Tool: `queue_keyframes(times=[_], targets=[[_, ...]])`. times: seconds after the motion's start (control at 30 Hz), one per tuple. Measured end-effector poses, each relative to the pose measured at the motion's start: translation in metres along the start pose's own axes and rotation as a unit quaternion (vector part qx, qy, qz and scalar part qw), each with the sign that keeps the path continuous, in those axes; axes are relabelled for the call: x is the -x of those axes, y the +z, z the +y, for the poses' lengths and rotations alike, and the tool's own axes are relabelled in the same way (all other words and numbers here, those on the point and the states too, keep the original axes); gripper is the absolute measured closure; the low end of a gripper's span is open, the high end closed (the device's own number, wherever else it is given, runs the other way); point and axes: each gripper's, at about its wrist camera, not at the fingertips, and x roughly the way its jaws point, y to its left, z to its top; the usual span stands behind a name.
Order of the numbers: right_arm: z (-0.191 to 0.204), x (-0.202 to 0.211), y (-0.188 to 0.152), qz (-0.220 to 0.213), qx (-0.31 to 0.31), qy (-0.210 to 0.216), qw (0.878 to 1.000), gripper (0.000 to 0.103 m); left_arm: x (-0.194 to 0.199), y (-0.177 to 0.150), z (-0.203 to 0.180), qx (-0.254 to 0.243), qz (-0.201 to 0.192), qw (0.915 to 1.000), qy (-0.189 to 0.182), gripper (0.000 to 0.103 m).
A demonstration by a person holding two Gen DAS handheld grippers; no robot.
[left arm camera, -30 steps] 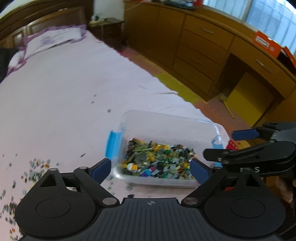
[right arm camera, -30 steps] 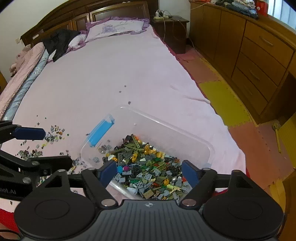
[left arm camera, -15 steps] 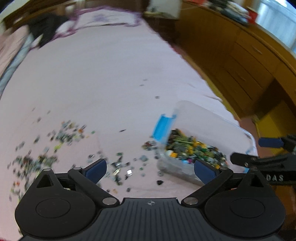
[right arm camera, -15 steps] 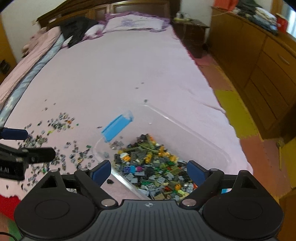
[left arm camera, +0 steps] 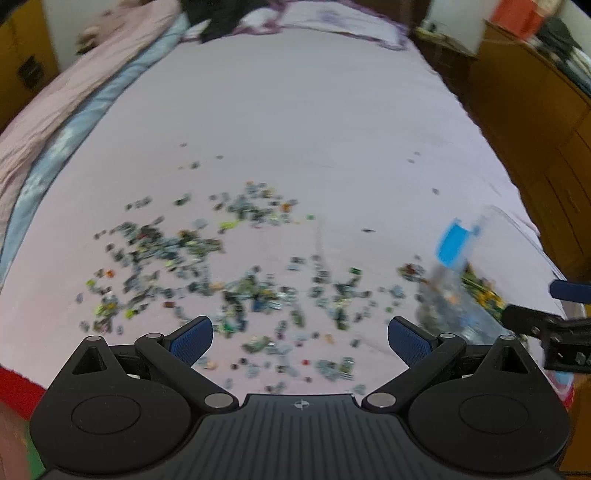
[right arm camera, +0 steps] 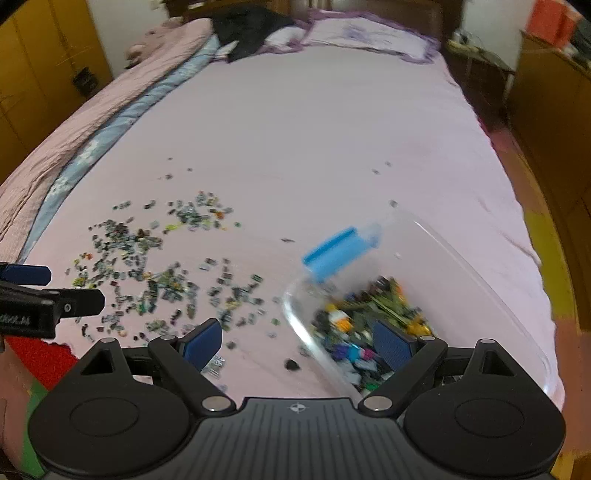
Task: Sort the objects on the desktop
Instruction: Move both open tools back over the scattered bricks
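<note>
This is a bedroom in a home. A wide bed (right arm camera: 295, 129) under a pale pink sheet fills most of both views, with a purple-trimmed pillow (right arm camera: 373, 35) and dark clothing (right arm camera: 247, 26) at its head against a dark wooden headboard. A folded pink and blue quilt (right arm camera: 92, 122) runs along the bed's left edge. Wooden drawer cabinets (left arm camera: 546, 140) line the right wall, a nightstand (right arm camera: 476, 62) stands beside the pillow, and yellow wardrobe doors (right arm camera: 40, 70) stand on the left.
</note>
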Motion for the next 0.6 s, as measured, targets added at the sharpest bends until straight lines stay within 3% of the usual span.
queue_keyframes(times=[0.17,0.33,0.47,0.6], targets=[[0.045,-0.009,0.010,0.001,0.023,-0.008,1.000,0.012,-0.009,0.007,0.047,0.004,-0.003,1.0000,-0.001,0.001],[0.100,-0.028,0.020,0.020,-0.007,-0.036,0.999,0.012,-0.024,0.020,0.106,-0.028,0.009,0.9992,-0.027,0.001],[0.150,-0.054,0.026,0.027,-0.043,-0.043,0.998,0.013,-0.039,0.022,0.156,-0.058,0.019,0.9980,-0.014,0.001],[0.199,-0.074,0.040,0.021,-0.038,-0.060,0.997,0.016,-0.058,0.021,0.204,-0.028,0.035,0.9990,-0.003,0.001]])
